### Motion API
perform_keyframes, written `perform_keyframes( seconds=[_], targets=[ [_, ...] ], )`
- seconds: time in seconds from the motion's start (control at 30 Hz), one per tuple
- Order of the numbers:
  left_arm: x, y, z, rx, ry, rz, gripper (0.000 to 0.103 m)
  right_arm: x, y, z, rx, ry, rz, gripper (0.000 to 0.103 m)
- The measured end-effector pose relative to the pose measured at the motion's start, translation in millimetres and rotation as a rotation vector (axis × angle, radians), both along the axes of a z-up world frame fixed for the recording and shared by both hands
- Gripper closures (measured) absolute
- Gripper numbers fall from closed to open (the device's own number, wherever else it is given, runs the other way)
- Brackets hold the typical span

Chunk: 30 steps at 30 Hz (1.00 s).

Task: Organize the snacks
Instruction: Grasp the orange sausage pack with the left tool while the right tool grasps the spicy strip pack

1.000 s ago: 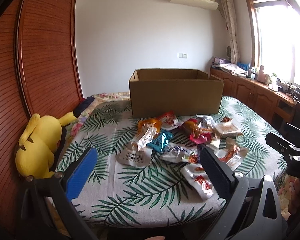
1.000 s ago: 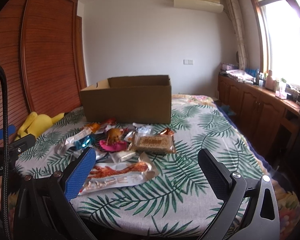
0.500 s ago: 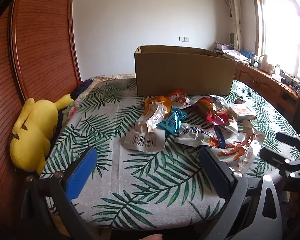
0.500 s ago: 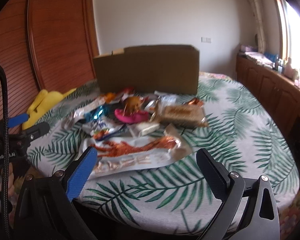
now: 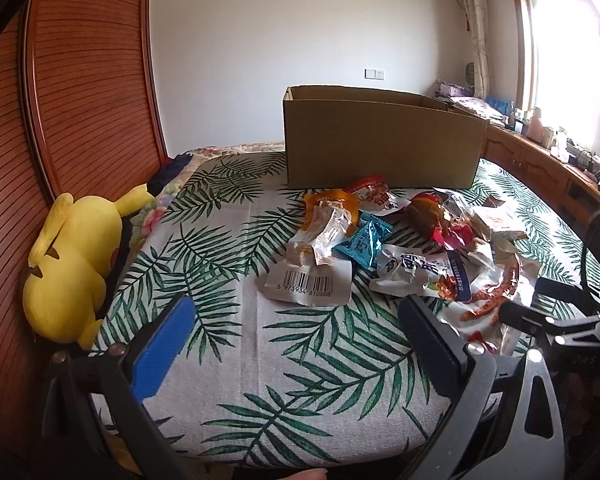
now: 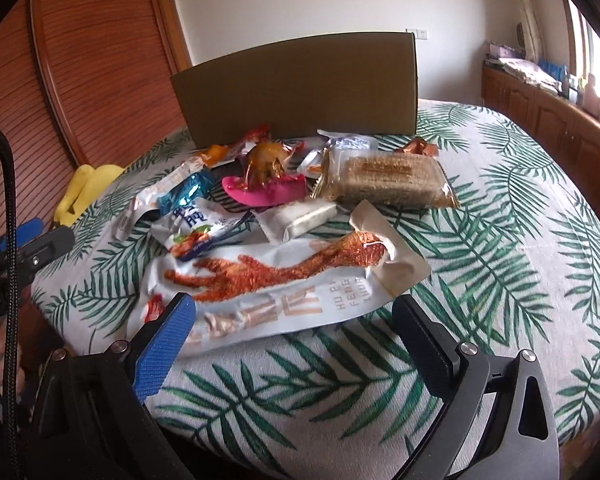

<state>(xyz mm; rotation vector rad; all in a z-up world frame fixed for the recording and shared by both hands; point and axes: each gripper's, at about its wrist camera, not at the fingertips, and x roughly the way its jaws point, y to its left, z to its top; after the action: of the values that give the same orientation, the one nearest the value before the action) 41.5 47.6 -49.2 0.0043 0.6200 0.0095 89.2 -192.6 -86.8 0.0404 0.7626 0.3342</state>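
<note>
Closer now, both grippers — left gripper point(image 5: 296, 344), right gripper point(image 6: 292, 332) — hang jaws wide and empty, chicken-feet packet point(image 6: 284, 284) at twelve o'clock before the right.

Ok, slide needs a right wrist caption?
Open right tongs approach chicken-foot snack packet before cardboard box.
</note>
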Motion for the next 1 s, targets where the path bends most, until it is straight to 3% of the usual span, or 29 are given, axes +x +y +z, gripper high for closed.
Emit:
perform_keyframes(
  seconds=[0.2, 0.53, 0.67, 0.77, 0.93, 1.0],
  targets=[
    [0.5, 1.4, -1.3, -0.003, 0.003, 0.005, 0.001, 16.1, 5.5, -0.9, 0.003, 0.006, -0.011, 0.005],
    [3.1, 2.7, -2.4, -0.005, 0.004, 0.006, 0.001, 23.2, 15.8, -5.7, -0.088, -0.013, -0.023, 0.007],
    [5.2, 3.6, -1.8, -0.006, 0.002, 0.004, 0.001, 20.9, 15.1, -5.0, -0.090, -0.014, -0.003, 0.012],
    [9.3, 4.8, 0.8, -0.002, -0.001, 0.001, 0.001, 17.5, 12.6, -3.3, -0.086, -0.013, 0.009, 0.023],
    [20.6, 8.4, 7.3, -0.012, -0.004, -0.017, 0.002, 14.4, 2.4, 0.3, -0.063, 0.001, 0.019, 0.051],
    [25.7, 10.1, 11.0, -0.011, -0.008, -0.024, 0.002, 14.0, -3.6, 1.0, -0.042, 0.015, 0.021, 0.056]
  ],
)
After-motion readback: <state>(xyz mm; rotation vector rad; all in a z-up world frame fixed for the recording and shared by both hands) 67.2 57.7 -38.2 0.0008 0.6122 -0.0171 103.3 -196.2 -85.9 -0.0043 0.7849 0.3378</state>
